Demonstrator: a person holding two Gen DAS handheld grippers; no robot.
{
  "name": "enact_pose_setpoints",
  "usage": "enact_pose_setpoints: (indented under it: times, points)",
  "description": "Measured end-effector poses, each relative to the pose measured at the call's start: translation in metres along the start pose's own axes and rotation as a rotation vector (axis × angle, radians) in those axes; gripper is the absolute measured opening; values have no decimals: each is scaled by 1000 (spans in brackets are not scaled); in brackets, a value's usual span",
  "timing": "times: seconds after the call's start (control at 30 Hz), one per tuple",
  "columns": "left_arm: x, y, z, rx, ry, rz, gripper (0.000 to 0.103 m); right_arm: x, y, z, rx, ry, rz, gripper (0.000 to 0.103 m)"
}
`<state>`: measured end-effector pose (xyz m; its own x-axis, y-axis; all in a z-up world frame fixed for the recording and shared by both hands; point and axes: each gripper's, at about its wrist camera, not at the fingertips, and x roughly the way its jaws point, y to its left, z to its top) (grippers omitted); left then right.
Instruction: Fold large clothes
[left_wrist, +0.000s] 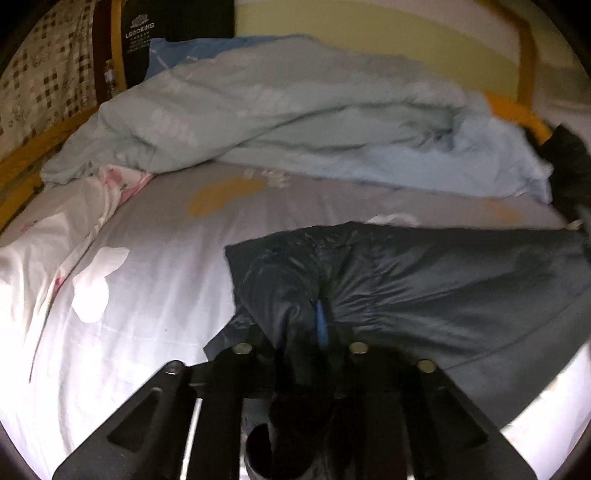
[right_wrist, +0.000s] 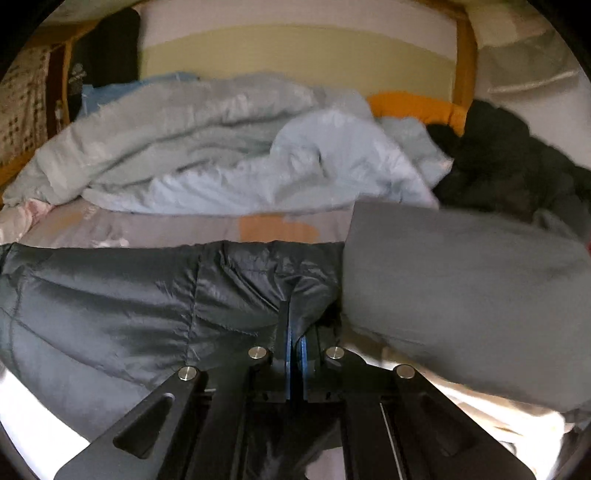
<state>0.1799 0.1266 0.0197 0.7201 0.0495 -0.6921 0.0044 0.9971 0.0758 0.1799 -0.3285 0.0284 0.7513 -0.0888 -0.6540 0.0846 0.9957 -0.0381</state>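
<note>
A dark, shiny padded jacket (left_wrist: 443, 288) lies flat across the near part of the bed, seen also in the right wrist view (right_wrist: 110, 295). My left gripper (left_wrist: 314, 317) is shut on a bunched fold at the jacket's left end. Fabric wraps over both fingers, and only a strip of one blue pad (left_wrist: 322, 325) shows. My right gripper (right_wrist: 295, 321) is shut on the jacket's right end. Its blue pads stand almost together, and the cloth edge is pinched at the tips and drapes over them.
A crumpled pale blue-green duvet (left_wrist: 258, 110) fills the back of the bed. A folded grey garment (right_wrist: 461, 280) lies right beside the jacket, with a black clothes pile (right_wrist: 517, 166) behind it. The printed sheet (left_wrist: 147, 277) shows at the left. A yellow bed rail (left_wrist: 526, 55) runs behind.
</note>
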Motion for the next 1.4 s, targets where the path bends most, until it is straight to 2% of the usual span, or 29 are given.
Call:
enact_pose_setpoints:
  times: [0.03, 0.07, 0.13, 0.27, 0.37, 0.4, 0.43, 0.47, 0.5, 0.57, 0.63, 0.7, 0.77, 0.8, 0.83, 0.87, 0.9, 0.97, 1.0, 1.13, 1.2, 1.3, 1.4]
  points:
    - [5, -5, -5, 26, 5, 41, 32, 9, 1, -3, 4, 23, 5, 4]
    - [11, -10, -9, 62, 4, 69, 32, 18, 0, -4, 11, 43, 14, 4]
    - [15, -15, -13, 108, -10, 86, 35, 30, -1, -7, 14, 89, 48, 4]
    - [6, -7, -10, 103, -88, 93, 36, 33, -2, -6, 2, 109, 20, 5]
    - [-16, -4, -6, 112, -169, 162, 48, 15, -7, 0, 10, 71, -28, 11]
    - [-26, -1, -3, 101, -204, 164, 57, 5, -10, 2, 13, 44, -62, 17]
    - [-40, 3, 0, 85, -249, 165, 73, -2, -11, 4, 11, 31, -74, 20]
    - [-51, 6, 3, 69, -283, 169, 80, -10, -10, 5, 1, 29, -69, 22]
    - [-63, 10, 5, 48, -320, 171, 86, -18, -8, 5, -23, 46, -77, 23]
    - [-82, 18, 8, 20, -377, 155, 86, -29, 2, 8, -92, 95, -132, 26]
    - [-96, 23, 8, 5, -408, 124, 88, -55, 5, 7, -96, 41, -122, 38]
    - [-103, 24, 7, -10, -417, 68, 88, -84, 4, 8, -53, -50, -88, 84]
    - [-104, 20, 9, -11, -391, -7, 85, -105, 4, 12, -8, -130, -49, 87]
    - [-102, 16, 10, -11, -363, -42, 70, -111, 5, 14, -1, -140, 1, 87]
    - [-96, 11, 11, -18, -315, -68, 50, -110, 6, 16, -6, -126, 41, 87]
    - [-88, 9, 13, -28, -266, -99, 42, -106, 9, 18, -10, -99, 83, 87]
    - [-79, 6, 14, -43, -212, -133, 36, -95, 11, 19, -15, -31, 155, 87]
    - [-63, 2, 15, -59, -127, -150, 36, -73, 14, 18, 5, 69, 227, 86]
    - [-54, 0, 16, -55, -85, -154, 36, -61, 15, 16, 27, 108, 232, 86]
    - [-14, -6, 13, -17, 53, -108, 36, -11, 13, 11, 51, 250, 202, 86]
    - [8, 0, 9, -48, 105, -97, 36, 9, 8, 3, 58, 307, 197, 86]
    - [21, 9, 2, -102, 95, -83, 35, 25, 4, -2, 63, 364, 238, 86]
    - [27, 12, 1, -94, 84, -81, 35, 36, 4, -5, 31, 388, 222, 86]
